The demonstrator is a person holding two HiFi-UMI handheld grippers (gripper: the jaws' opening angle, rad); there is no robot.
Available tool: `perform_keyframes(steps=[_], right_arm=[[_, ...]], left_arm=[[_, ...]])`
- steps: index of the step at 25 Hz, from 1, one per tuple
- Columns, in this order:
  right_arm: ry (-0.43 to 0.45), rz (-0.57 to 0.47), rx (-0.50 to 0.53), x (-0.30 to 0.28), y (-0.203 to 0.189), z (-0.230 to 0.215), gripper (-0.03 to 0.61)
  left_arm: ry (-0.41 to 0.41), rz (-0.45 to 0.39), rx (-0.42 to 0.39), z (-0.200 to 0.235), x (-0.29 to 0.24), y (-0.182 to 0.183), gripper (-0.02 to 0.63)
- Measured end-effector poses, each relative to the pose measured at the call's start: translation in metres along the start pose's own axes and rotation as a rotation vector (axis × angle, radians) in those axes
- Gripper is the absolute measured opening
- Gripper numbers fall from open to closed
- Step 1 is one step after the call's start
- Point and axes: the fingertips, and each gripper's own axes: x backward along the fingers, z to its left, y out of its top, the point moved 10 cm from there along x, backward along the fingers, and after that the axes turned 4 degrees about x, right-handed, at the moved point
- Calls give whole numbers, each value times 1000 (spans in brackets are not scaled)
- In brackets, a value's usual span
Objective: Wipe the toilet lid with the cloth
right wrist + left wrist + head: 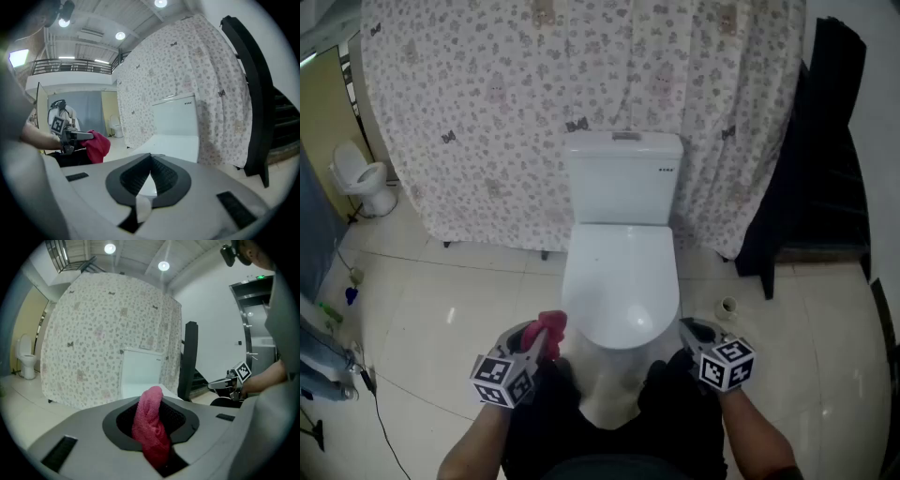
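A white toilet stands in the middle of the head view with its lid (623, 281) closed and the tank (624, 178) behind it. My left gripper (546, 336) hovers by the lid's front left edge, shut on a pink-red cloth (549, 327). In the left gripper view the cloth (150, 427) sticks up bunched between the jaws. Off the bowl's front right, my right gripper (688, 328) is held clear of the lid. Its jaws meet with nothing between them in the right gripper view (150, 159), where the lid (174, 143) lies ahead.
A flowered curtain (487, 103) hangs behind the toilet. A black panel (820, 159) stands at the right, with a small cup (727, 307) on the floor near it. Another toilet (364, 178) is at far left, with a cable and small items on the floor.
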Motion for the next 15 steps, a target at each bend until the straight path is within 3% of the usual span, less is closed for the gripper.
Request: perform_keyframes(steps=[3, 9, 15], right_arm=[[6, -39, 25, 7, 29, 9, 5], [58, -133, 95, 21, 102, 28, 5], [110, -182, 139, 31, 140, 38, 5]], left_arm=[[-4, -45, -21, -12, 3, 16, 91], [-44, -107, 17, -30, 6, 65, 91], [-75, -169, 19, -45, 15, 115, 91]])
